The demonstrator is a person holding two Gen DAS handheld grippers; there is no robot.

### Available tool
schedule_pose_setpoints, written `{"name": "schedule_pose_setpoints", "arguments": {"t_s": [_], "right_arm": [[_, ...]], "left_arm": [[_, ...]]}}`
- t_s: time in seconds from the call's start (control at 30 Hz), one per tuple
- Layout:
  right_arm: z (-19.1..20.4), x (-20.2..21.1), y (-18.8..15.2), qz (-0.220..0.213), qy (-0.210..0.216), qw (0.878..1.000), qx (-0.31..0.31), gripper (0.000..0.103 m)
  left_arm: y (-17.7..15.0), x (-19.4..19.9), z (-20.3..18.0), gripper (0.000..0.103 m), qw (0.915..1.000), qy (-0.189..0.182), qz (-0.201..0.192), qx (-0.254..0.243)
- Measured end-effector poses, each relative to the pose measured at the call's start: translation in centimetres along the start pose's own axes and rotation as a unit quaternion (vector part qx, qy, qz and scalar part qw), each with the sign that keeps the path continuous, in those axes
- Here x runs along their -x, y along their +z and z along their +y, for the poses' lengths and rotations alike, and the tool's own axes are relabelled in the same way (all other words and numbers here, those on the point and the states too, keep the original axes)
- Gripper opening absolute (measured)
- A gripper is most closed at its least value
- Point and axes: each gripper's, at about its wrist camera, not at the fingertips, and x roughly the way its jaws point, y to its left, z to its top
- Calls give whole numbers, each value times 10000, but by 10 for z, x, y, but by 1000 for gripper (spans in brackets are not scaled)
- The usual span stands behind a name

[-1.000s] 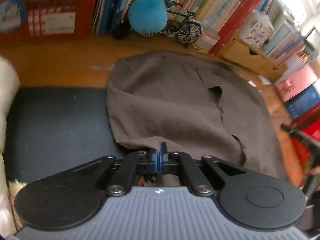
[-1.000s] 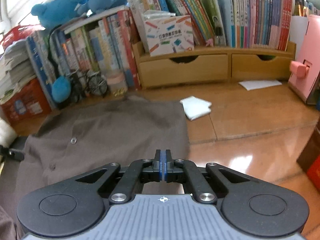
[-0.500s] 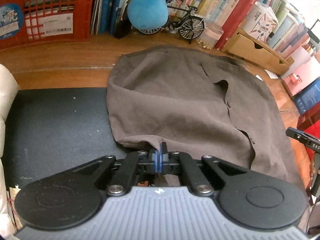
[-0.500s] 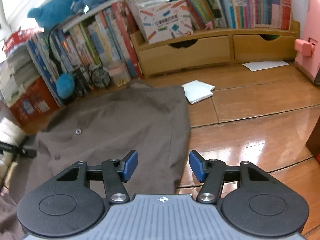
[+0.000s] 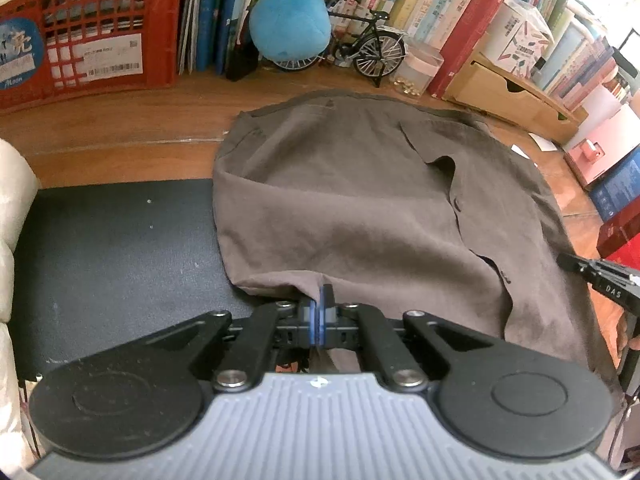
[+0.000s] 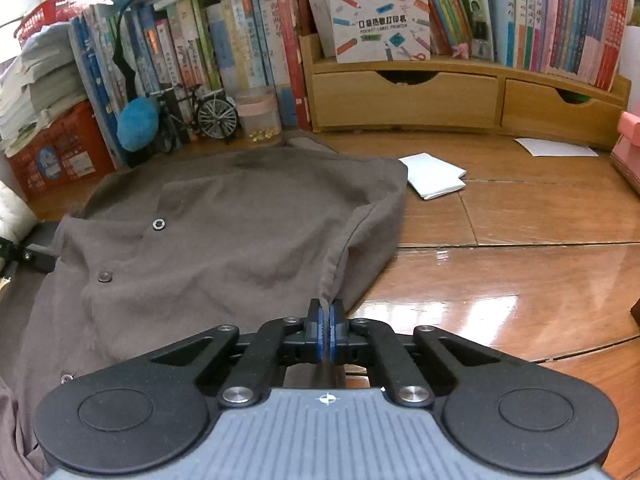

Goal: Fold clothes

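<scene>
A brown button-up shirt lies spread over the wooden floor and partly over a dark mat. In the left wrist view my left gripper is shut on the shirt's near hem, the cloth bunching into the blue pads. In the right wrist view the same shirt shows its snap buttons, and my right gripper is shut on the shirt's right edge, which is drawn up into a taut ridge. The right gripper's black tip shows at the right edge of the left wrist view.
Books, a red crate, a blue plush ball, a model bicycle and a jar line the far side. Wooden drawers and folded white paper lie right of the shirt. A cream cushion is at left.
My right gripper opened, dropped toward the shirt's right edge, then shut on it and pulled the cloth into a ridge. The left gripper stayed shut on the hem.
</scene>
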Motion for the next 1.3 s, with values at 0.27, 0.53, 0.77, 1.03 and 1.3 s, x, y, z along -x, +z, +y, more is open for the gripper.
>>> {"name": "schedule_pose_setpoints", "arguments": {"t_s": [0.27,0.53,0.77,1.03,1.3], "right_arm": [[2,-12,29,-236,-324,9991,106,4],[-2,-45,77,-551,-512,9972,13,4],[-1,-40,74,-911,-372,9951,-46,59],[11,109,-4,-1608,421,9751,1466,98],[80,212,-143,-858,912,9067,4028,101]], "left_arm": [[18,-9,-12,0,9980,525,-158,-319],[55,-30,-22,0,9937,950,-442,-406],[45,-36,-36,26,9802,1713,-349,-933],[-19,41,-33,64,9725,1877,-588,-1244],[-180,109,-114,67,9555,850,-465,-2788]]}}
